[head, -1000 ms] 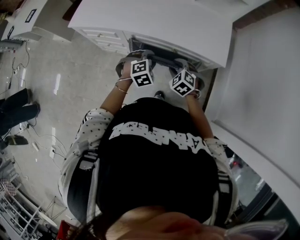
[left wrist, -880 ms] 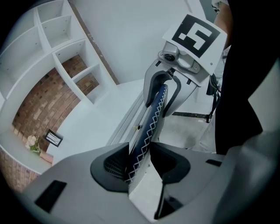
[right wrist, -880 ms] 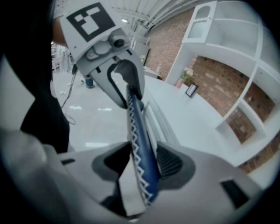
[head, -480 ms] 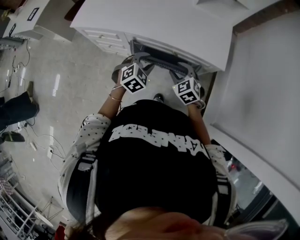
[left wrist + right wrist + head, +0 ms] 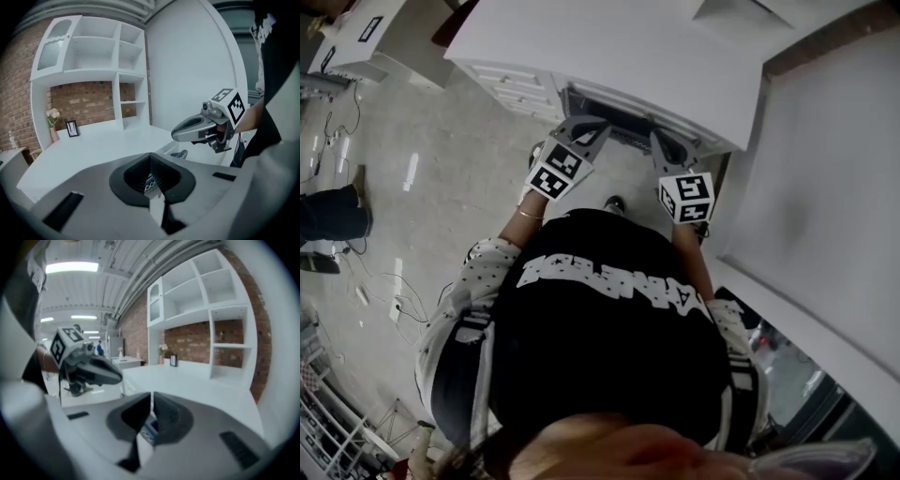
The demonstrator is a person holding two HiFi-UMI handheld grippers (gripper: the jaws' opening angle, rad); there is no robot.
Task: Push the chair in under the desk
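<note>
In the head view the chair (image 5: pixel 617 114) shows only as a dark slatted back tucked in under the front edge of the white desk (image 5: pixel 609 42). My left gripper (image 5: pixel 584 127) hovers just in front of the chair back, jaws shut with nothing held. My right gripper (image 5: pixel 660 142) sits beside it to the right, also shut and empty. The left gripper view looks over the shut left gripper (image 5: pixel 151 160) across the desk top (image 5: pixel 89 147), with the right gripper (image 5: pixel 187 129) at right. The right gripper view shows its shut right gripper (image 5: pixel 151 399) and the left gripper (image 5: pixel 105 375).
A white drawer unit (image 5: pixel 514 82) stands under the desk's left part. A white wall panel (image 5: pixel 825 178) closes off the right side. White shelves (image 5: pixel 93 61) rise behind the desk against brick. Another person's legs (image 5: pixel 326 208) and cables (image 5: pixel 389 281) are on the floor at left.
Both grippers have drawn back from the chair's top rail toward my body and spread slightly apart. Their jaws, open before, are now shut and empty.
</note>
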